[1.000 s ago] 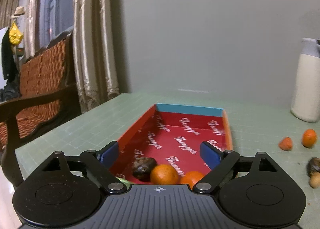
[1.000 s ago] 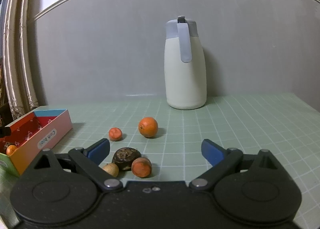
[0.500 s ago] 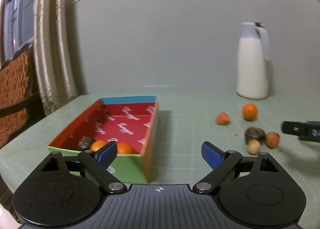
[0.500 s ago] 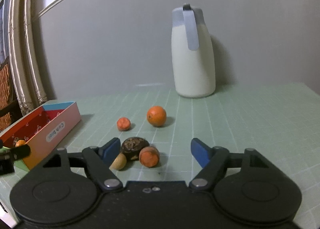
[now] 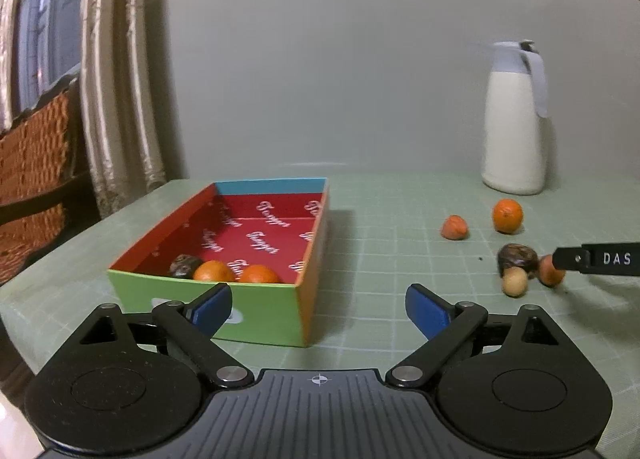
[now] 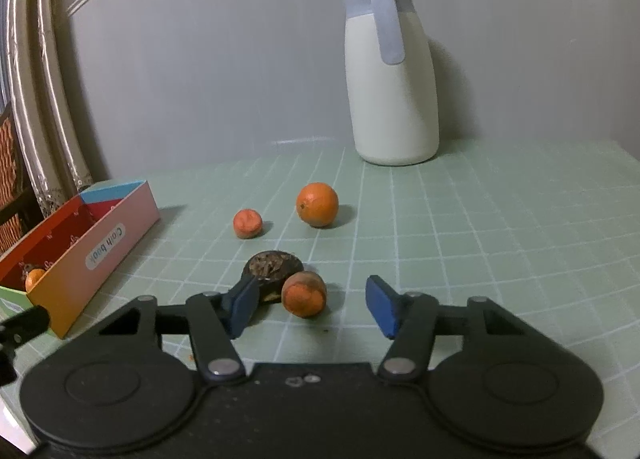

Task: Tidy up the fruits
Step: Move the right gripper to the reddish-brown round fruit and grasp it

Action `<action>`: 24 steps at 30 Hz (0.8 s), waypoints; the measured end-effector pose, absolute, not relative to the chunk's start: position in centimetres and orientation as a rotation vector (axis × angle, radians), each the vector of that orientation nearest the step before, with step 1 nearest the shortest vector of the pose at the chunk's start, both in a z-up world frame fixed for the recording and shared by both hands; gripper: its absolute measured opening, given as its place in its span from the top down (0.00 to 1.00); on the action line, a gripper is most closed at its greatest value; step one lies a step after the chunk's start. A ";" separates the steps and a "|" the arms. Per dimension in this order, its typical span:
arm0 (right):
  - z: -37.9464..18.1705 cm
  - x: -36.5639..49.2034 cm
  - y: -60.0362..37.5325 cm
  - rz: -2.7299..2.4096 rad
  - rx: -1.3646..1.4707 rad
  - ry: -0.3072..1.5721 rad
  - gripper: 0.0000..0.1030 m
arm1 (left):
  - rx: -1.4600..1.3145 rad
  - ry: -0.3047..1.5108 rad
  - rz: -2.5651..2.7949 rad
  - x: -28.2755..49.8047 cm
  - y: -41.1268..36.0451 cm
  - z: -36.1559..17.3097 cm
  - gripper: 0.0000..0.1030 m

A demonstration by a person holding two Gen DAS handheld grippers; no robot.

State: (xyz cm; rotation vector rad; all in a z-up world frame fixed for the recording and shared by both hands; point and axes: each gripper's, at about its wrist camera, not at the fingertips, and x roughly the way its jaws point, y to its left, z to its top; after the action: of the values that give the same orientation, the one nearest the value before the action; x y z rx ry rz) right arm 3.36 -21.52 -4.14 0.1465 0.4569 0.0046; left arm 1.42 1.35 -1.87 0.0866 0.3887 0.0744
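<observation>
A colourful open box (image 5: 224,291) with a red printed inside holds two oranges (image 5: 214,271) and a dark fruit (image 5: 184,265). My left gripper (image 5: 320,309) is open and empty, hanging just short of the box's near right corner. On the green mat to the right lie a reddish fruit (image 6: 304,294), a dark fruit (image 6: 272,265), a small red fruit (image 6: 248,223) and an orange (image 6: 317,205). A tan fruit (image 5: 515,283) shows only in the left wrist view. My right gripper (image 6: 312,305) is closing with the reddish fruit between its jaws, the pads clear of it.
A tall white jug (image 6: 390,71) with a grey lid stands at the back against the grey wall. Curtains and a wicker chair (image 5: 36,163) lie beyond the table's left edge. The box (image 6: 100,235) sits left of the loose fruit.
The left view has swung from above the box to behind its near end, and the right gripper's finger has come into it. The right jaws have narrowed around the reddish fruit.
</observation>
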 end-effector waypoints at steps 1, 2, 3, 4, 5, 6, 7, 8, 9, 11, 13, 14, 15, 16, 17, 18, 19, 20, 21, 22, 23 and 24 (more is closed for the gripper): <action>-4.2 3.6 -21.4 0.007 0.146 0.464 0.43 | 0.084 0.389 0.080 1.5 1.6 -1.9 0.09; -4.3 3.7 -21.3 0.008 0.145 0.470 0.43 | 0.082 0.390 0.085 1.5 1.8 -1.9 0.09; -4.3 3.9 -21.2 0.008 0.145 0.476 0.43 | 0.080 0.391 0.089 1.5 1.9 -1.9 0.09; -4.4 4.0 -21.1 0.009 0.147 0.480 0.44 | 0.078 0.391 0.093 1.5 2.1 -1.9 0.09; -4.4 4.2 -21.1 0.011 0.151 0.485 0.44 | 0.077 0.392 0.095 1.4 2.2 -1.9 0.09; -4.5 4.4 -21.1 0.012 0.156 0.489 0.44 | 0.076 0.393 0.098 1.4 2.3 -1.9 0.09; -4.5 4.5 -21.1 0.011 0.159 0.493 0.44 | 0.076 0.392 0.099 1.5 2.5 -2.0 0.09; -4.5 4.7 -21.1 0.010 0.160 0.498 0.44 | 0.075 0.391 0.101 1.4 2.6 -2.0 0.09; -4.6 4.9 -21.1 0.007 0.163 0.504 0.45 | 0.075 0.389 0.103 1.4 2.7 -2.0 0.09; -4.8 5.2 -21.2 0.010 0.179 0.516 0.51 | 0.074 0.388 0.107 1.4 2.8 -2.0 0.09; -5.0 5.5 -21.3 0.007 0.186 0.526 0.56 | 0.070 0.387 0.112 1.4 3.1 -2.0 0.08; -5.1 5.7 -21.2 0.003 0.185 0.529 0.57 | 0.069 0.388 0.113 1.4 3.2 -2.0 0.08; -5.2 5.8 -21.3 0.004 0.189 0.533 0.59 | 0.068 0.389 0.115 1.4 3.3 -2.0 0.08; -5.2 5.9 -21.3 0.007 0.195 0.537 0.59 | 0.067 0.389 0.118 1.4 3.5 -2.0 0.08; -5.3 6.0 -21.3 0.006 0.196 0.539 0.59 | 0.063 0.389 0.120 1.4 3.6 -2.0 0.08; -5.4 6.0 -21.3 0.005 0.198 0.541 0.59 | 0.061 0.389 0.121 1.4 3.7 -2.0 0.08; -5.4 6.1 -21.4 0.006 0.204 0.542 0.59 | 0.060 0.389 0.123 1.3 3.8 -2.0 0.08; -5.5 6.1 -21.4 0.008 0.210 0.542 0.59 | 0.059 0.388 0.124 1.3 3.9 -1.9 0.08; -5.5 6.2 -21.5 0.008 0.211 0.543 0.59 | 0.059 0.387 0.126 1.3 4.0 -1.9 0.08; -5.5 6.2 -21.4 0.006 0.209 0.545 0.59 | 0.059 0.387 0.126 1.3 4.1 -1.9 0.08; -5.6 6.3 -21.5 0.006 0.211 0.547 0.59 | 0.059 0.386 0.128 1.3 4.2 -1.9 0.08; -5.6 6.4 -21.5 0.011 0.215 0.551 0.59 | 0.058 0.386 0.130 1.2 4.3 -1.9 0.08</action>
State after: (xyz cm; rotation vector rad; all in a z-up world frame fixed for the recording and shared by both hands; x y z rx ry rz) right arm 6.42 -21.45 -5.61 0.2151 0.5510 0.0107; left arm 1.25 4.29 -1.92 0.0579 0.3856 0.1297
